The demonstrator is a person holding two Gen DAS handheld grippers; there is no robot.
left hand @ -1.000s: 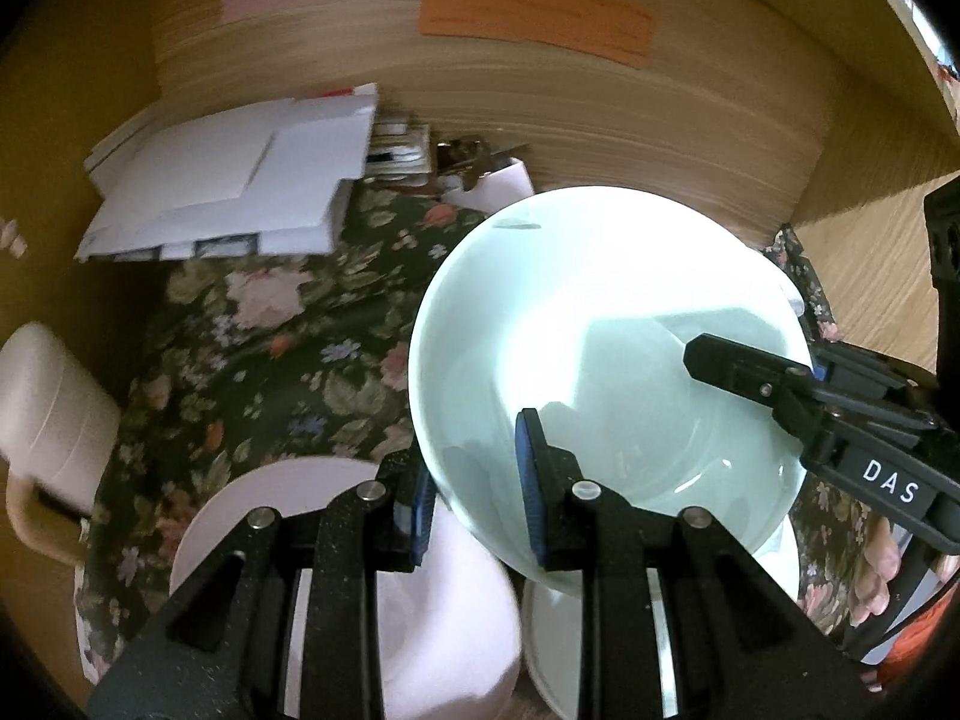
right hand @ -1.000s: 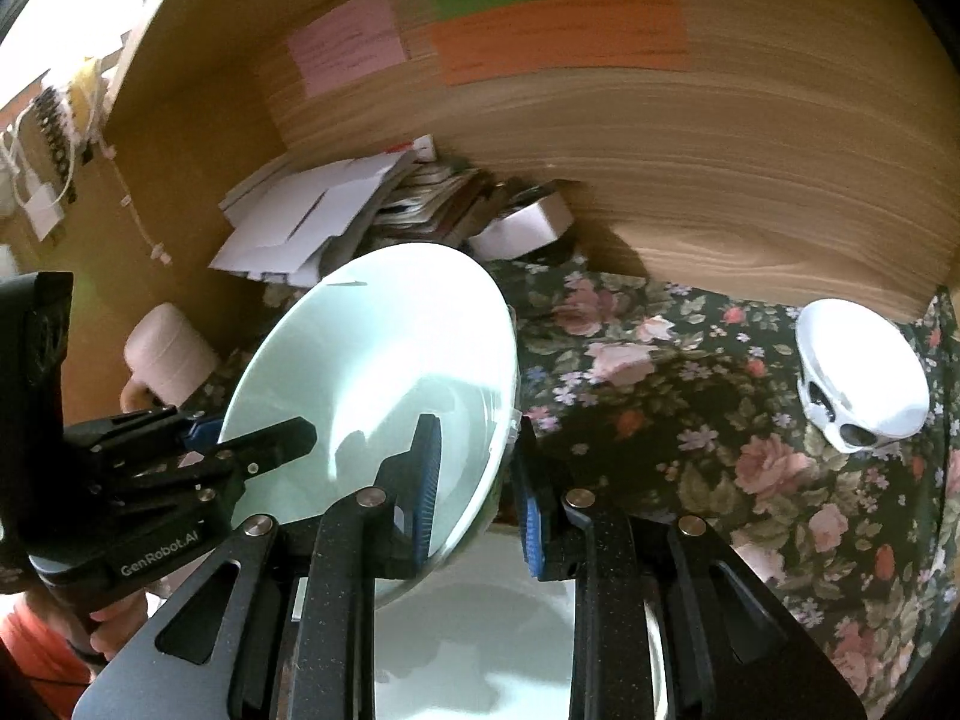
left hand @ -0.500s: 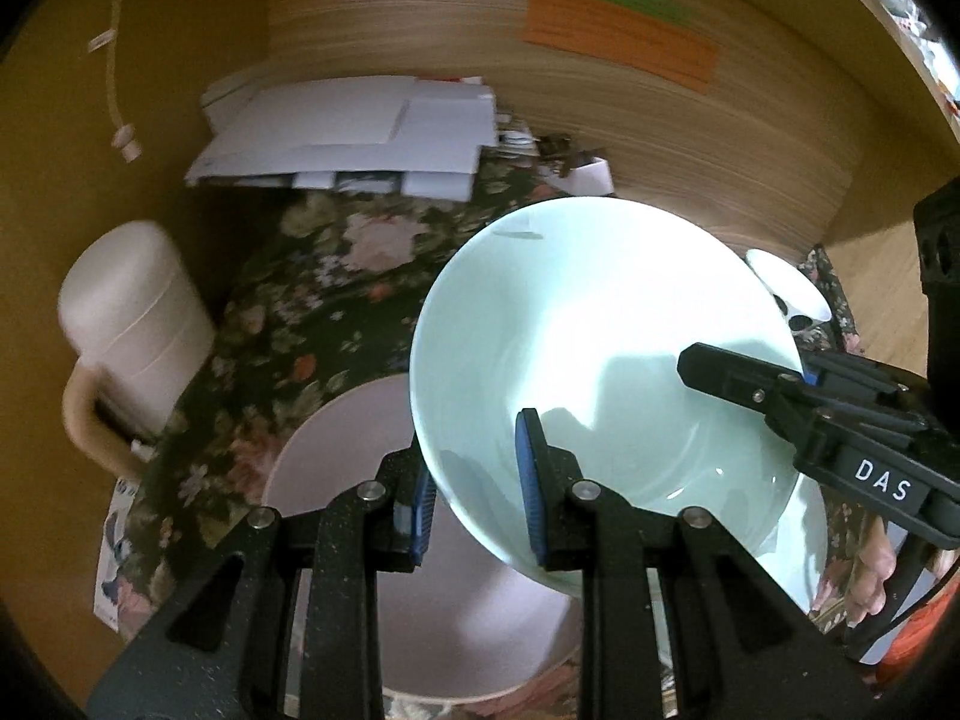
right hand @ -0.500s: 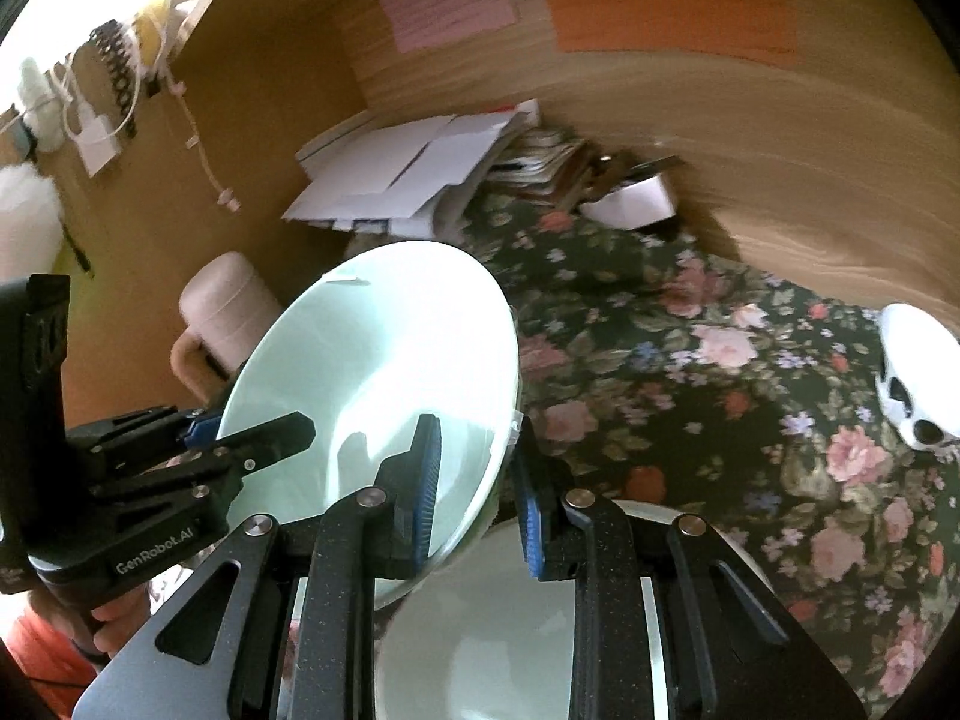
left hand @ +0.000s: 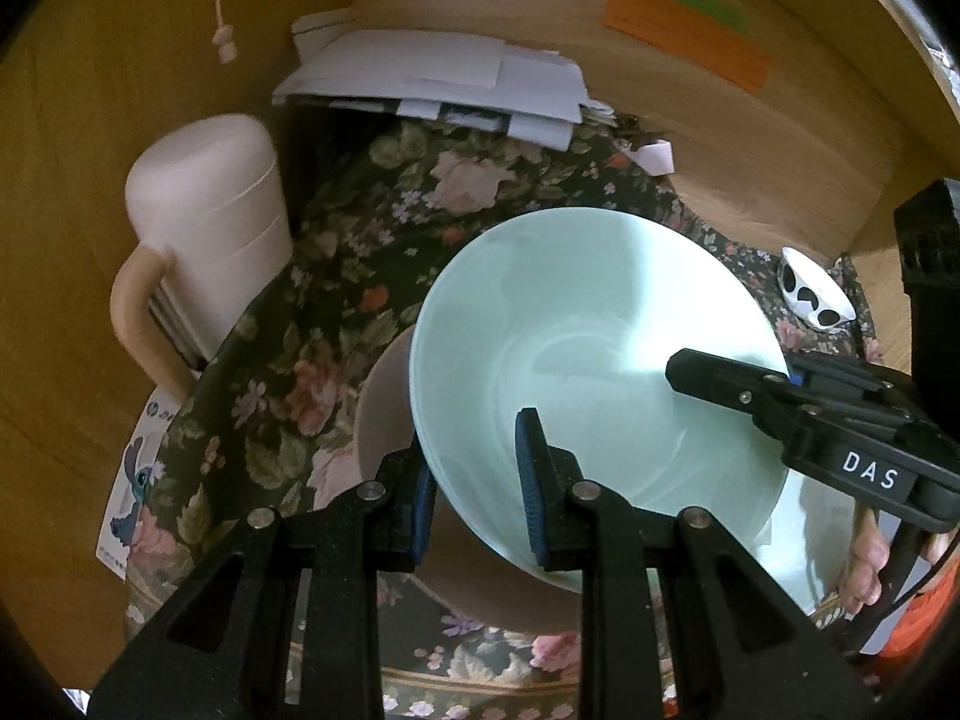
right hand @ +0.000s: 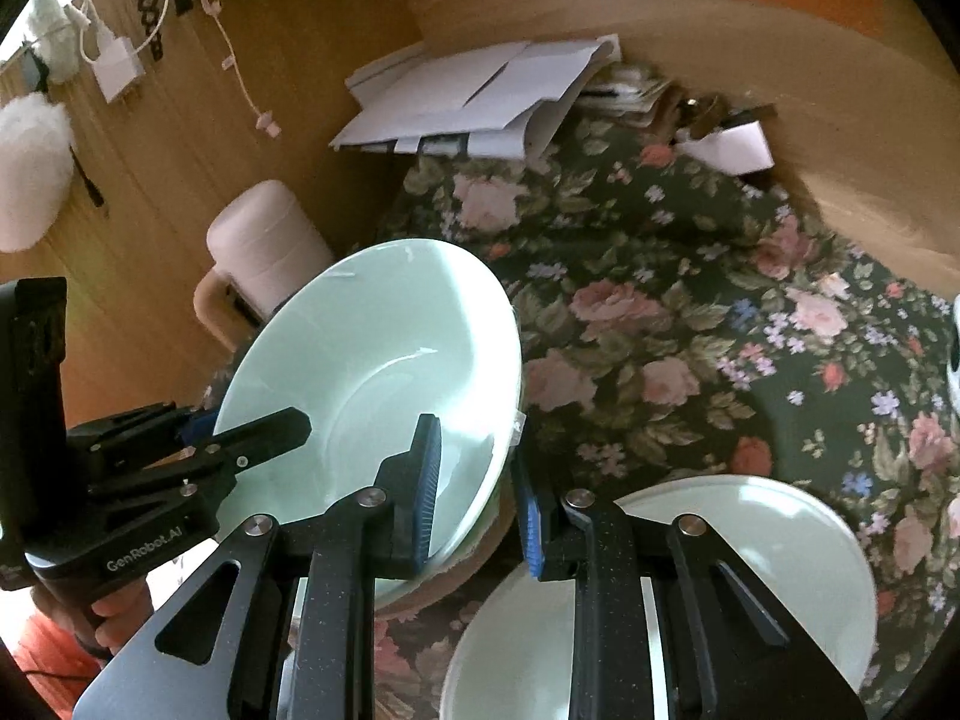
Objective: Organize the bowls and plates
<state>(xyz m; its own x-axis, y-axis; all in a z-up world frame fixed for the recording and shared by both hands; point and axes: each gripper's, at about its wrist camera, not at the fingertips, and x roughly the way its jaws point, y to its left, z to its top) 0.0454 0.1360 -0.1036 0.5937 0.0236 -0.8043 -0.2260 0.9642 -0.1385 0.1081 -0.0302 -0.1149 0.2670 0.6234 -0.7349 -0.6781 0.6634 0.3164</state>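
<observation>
Both grippers hold one pale green bowl (left hand: 594, 360) by its rim, tilted, above a pinkish plate (left hand: 384, 420) that lies on the flowered cloth (left hand: 336, 300). The left gripper (left hand: 477, 480) is clamped on the rim at about 7 o'clock in its own view, one blue pad inside the bowl and one outside. The right gripper (right hand: 477, 492) pinches the opposite edge, at about 5 o'clock of the bowl in the right wrist view.

The step in hand looks like setting the bowl down onto the plate. To do it well, I would level the bowl first, bring both grippers down together so neither twists the rim, and let go only once the base sits flat.

The bowl is smooth, glossy and deep, likely slippery under the pads. A second pale green plate (right hand: 750, 540) lies at 5 o'clock in the right view, shallow and shiny. A matte pink jug (left hand: 210, 228) with a loop handle stands at 9 o'clock, off the cloth. Loose papers (left hand: 432, 78) lie at 12 o'clock.
</observation>
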